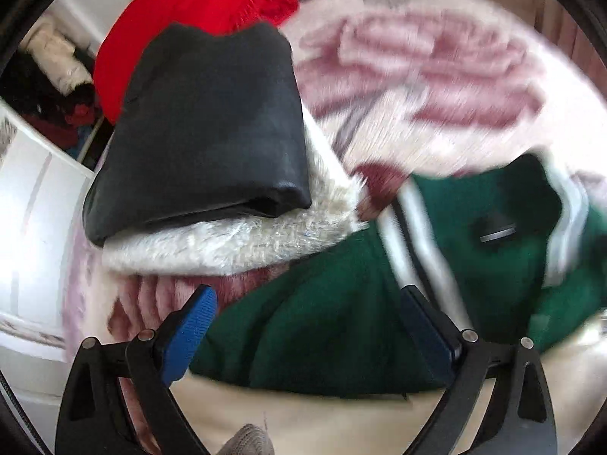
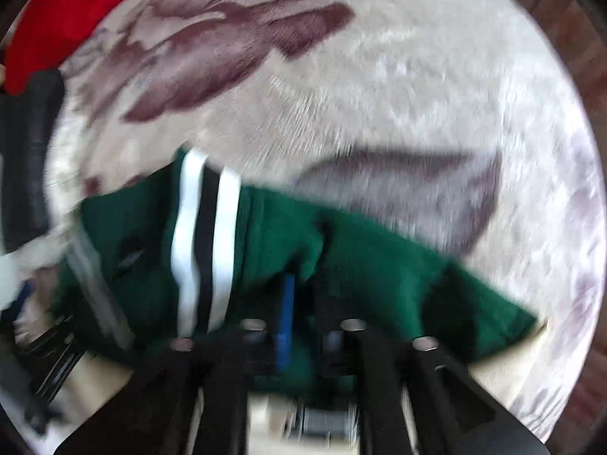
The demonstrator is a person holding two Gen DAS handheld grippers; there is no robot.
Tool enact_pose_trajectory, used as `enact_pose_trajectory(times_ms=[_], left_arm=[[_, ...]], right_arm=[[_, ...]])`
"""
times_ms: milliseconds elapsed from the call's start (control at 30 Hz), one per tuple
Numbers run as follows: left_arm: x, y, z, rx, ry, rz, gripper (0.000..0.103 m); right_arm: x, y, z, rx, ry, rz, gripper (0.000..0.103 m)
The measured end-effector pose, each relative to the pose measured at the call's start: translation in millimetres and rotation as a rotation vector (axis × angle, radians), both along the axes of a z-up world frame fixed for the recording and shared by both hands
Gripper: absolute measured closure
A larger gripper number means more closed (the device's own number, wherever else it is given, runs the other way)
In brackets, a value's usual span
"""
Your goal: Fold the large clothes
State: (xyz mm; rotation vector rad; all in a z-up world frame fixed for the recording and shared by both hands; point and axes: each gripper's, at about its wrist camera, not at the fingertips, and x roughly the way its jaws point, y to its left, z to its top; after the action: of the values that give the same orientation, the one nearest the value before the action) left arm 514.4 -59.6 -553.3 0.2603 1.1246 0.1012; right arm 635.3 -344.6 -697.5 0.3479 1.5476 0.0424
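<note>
A dark green garment (image 1: 341, 303) with white and black stripes lies crumpled on a floral blanket; it also shows in the right wrist view (image 2: 379, 265). My left gripper (image 1: 311, 314) is open above the green cloth, its blue pads (image 1: 189, 330) wide apart and holding nothing. My right gripper (image 2: 299, 295) is shut on a fold of the green garment, with cloth bunched over its blue pad (image 2: 286, 314). The striped band (image 2: 205, 242) lies left of the right gripper.
A folded black garment (image 1: 205, 129) rests on a folded white fuzzy one (image 1: 235, 239), with a red garment (image 1: 212, 3) behind. The floral plush blanket (image 2: 379, 87) covers the surface. A white cabinet (image 1: 34, 208) and piled clothes (image 1: 53, 76) stand at left.
</note>
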Motion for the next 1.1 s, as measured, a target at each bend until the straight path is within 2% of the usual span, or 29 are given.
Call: enact_pose_trajectory(times_ms=[67, 133, 200, 267, 333, 367, 500, 533, 600, 633, 733, 800, 833, 867, 900, 967, 1100], left_arm=[[-24.7, 7.2, 32.3, -0.093, -0.04, 0.021, 0.004], [-57.8, 17.2, 61.1, -0.198, -0.068, 0.055, 0.004], [-88.2, 27.5, 77.9, -0.277, -0.061, 0.09, 0.004], [-119.5, 32.6, 84.2, -0.357, -0.028, 0.128, 0.004], [-157.2, 37.6, 82.7, -0.384, 0.018, 0.156, 0.004], [-172.5, 37.3, 79.5, -0.388, 0.041, 0.163, 0.004], [-238.2, 23.0, 47.4, -0.377, 0.181, 0.16, 0.004], [-251.9, 17.1, 36.6, -0.366, 0.221, 0.149, 0.004], [-277.6, 4.2, 17.7, -0.341, 0.281, 0.12, 0.004], [-290.9, -4.7, 9.1, -0.314, 0.308, 0.099, 0.004], [-321.2, -24.5, 1.7, -0.273, 0.359, 0.062, 0.004], [-336.0, -35.4, 6.6, -0.265, 0.355, 0.052, 0.004], [-343.1, -41.9, 9.3, -0.254, 0.348, 0.052, 0.004], [-349.2, -47.1, 11.1, -0.241, 0.34, 0.059, 0.004], [-355.6, -53.0, 12.7, -0.228, 0.332, 0.074, 0.004], [-368.3, -64.0, 14.0, -0.202, 0.321, 0.127, 0.004], [-397.8, -91.0, 17.4, -0.133, 0.305, 0.25, 0.004]], right_arm=[[-27.1, -19.8, 27.1, 0.08, -0.019, -0.026, 0.03], [-74.5, -43.0, 61.5, 0.098, -0.033, -0.032, 0.03], [-131.8, -68.1, 79.4, 0.089, -0.005, -0.045, 0.03], [-194.7, -91.2, 83.8, 0.081, 0.06, -0.069, 0.03], [-270.4, -117.2, 73.1, 0.074, 0.15, -0.111, 0.03], [-293.7, -121.5, 63.8, 0.074, 0.186, -0.131, 0.03], [-431.1, -133.7, 5.2, 0.1, 0.394, -0.268, 0.03], [-468.8, -135.1, -12.7, 0.137, 0.439, -0.318, 0.031], [-504.8, -129.2, -33.2, 0.159, 0.458, -0.338, 0.068], [-529.4, -125.9, -48.3, 0.107, 0.495, -0.317, 0.067], [-548.0, -129.9, -58.6, 0.125, 0.514, -0.347, 0.06], [-532.4, -133.7, -39.3, 0.13, 0.498, -0.29, 0.057], [-522.3, -140.7, -21.9, 0.148, 0.447, -0.258, 0.053], [-508.9, -144.0, -9.3, 0.164, 0.4, -0.237, 0.044], [-497.4, -150.6, 2.7, 0.173, 0.352, -0.224, 0.041], [-463.9, -170.1, 19.4, 0.223, 0.231, -0.228, 0.041], [-393.9, -199.2, -6.6, 0.366, 0.142, -0.221, 0.041]])
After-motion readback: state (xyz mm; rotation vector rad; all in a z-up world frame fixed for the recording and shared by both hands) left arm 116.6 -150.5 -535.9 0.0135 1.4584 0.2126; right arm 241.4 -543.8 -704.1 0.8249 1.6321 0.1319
